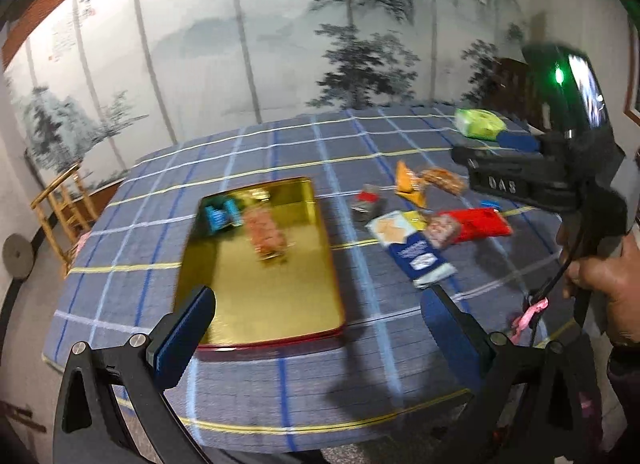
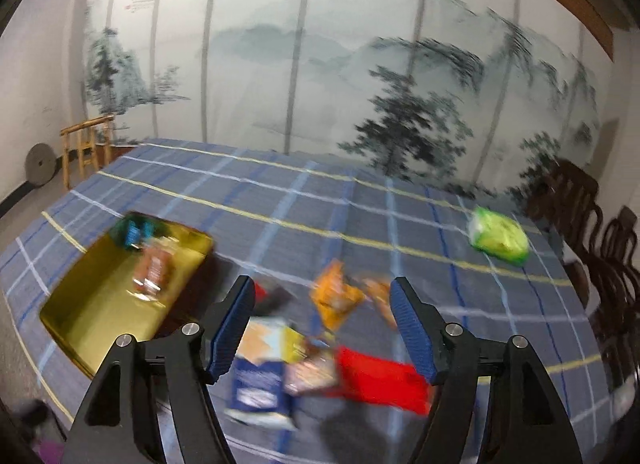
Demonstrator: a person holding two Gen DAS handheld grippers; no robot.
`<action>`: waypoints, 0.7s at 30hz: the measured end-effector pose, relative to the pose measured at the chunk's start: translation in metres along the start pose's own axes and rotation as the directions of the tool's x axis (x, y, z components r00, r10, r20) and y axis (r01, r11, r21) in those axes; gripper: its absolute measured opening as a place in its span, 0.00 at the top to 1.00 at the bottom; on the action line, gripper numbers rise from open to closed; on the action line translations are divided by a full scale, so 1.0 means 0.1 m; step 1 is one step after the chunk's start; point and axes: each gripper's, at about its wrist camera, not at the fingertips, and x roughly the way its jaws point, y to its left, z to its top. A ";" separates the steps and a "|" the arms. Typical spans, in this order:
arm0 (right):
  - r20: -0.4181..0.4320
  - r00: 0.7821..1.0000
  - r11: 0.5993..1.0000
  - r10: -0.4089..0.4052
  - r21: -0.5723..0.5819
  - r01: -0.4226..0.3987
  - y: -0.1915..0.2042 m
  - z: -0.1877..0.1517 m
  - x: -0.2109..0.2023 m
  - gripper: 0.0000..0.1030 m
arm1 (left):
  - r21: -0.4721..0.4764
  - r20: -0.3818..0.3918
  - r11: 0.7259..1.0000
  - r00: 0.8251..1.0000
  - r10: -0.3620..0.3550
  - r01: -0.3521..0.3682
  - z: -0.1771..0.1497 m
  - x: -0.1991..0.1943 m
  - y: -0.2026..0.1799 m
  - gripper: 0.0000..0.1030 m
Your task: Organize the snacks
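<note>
While both grippers' fingers gape empty, snack packets (image 2: 320, 360) lie beside the gold tin (image 1: 276, 304).

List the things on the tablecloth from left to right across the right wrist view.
Gold tin holding two snacks, blue-and-white packet, orange packet, red packet, green packet far right. The small items bunched around the orange packet are too blurred to order.
</note>
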 end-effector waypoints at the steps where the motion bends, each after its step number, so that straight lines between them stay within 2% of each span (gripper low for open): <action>1: -0.014 1.000 1.000 -0.015 0.015 0.016 -0.13 -0.08 0.02 0.31 | 0.013 -0.006 1.000 1.000 -0.012 0.012 0.02 0.03 -0.07 0.01; 7: -0.131 0.985 0.983 -0.108 0.135 0.126 -1.03 -0.63 0.19 0.31 | 0.050 -0.069 0.994 0.994 -0.089 0.092 0.09 0.25 -0.43 0.01; 11: -0.190 0.971 0.967 -0.148 0.178 0.182 -1.47 -0.92 0.28 0.31 | 0.069 -0.129 0.988 0.983 -0.127 0.137 0.13 0.47 -0.65 0.01; 15: -0.228 0.962 0.957 -0.151 0.209 0.200 -1.72 -1.14 0.38 0.31 | 0.062 -0.206 0.980 0.963 -0.171 0.187 0.20 0.72 -0.83 0.01; 18: -0.246 0.959 0.957 -0.140 0.217 0.195 -1.79 -1.28 0.45 0.31 | 0.051 -0.244 0.980 0.954 -0.173 0.191 0.24 0.90 -0.90 0.01; 21: -0.254 0.959 0.958 -0.125 0.220 0.184 -1.80 -1.34 0.52 0.31 | 0.028 -0.311 0.976 0.930 -0.197 0.216 0.28 1.18 -0.96 0.01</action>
